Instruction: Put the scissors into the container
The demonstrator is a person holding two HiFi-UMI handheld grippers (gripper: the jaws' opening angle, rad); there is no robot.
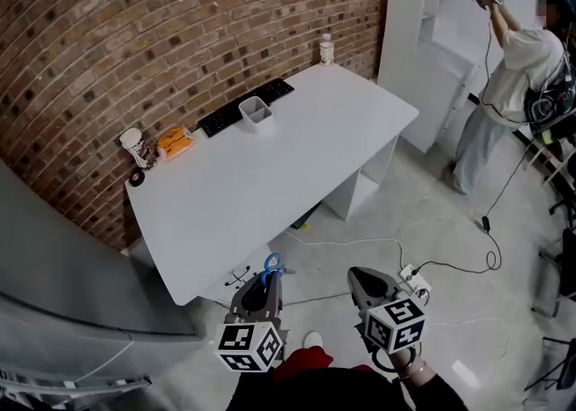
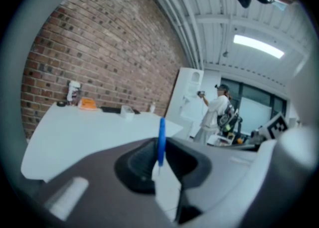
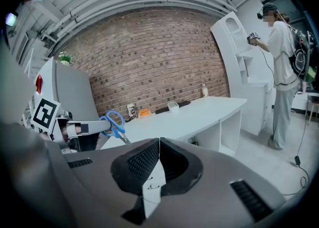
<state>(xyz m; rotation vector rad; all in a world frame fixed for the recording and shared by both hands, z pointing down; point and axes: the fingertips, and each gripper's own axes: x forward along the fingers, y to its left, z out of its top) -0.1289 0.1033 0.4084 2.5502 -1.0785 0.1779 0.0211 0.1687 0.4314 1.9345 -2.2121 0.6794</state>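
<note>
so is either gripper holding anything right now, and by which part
The left gripper holds the blue-handled metal scissors, jaws clamped on the blue plastic handle end. The right gripper is shut and empty.

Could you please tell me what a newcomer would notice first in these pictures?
The blue-handled scissors clamped in the left gripper stand out first, held above the floor short of the long white table. A small clear container sits near the table's far edge by the brick wall, and a person stands at white shelves far right.
</note>
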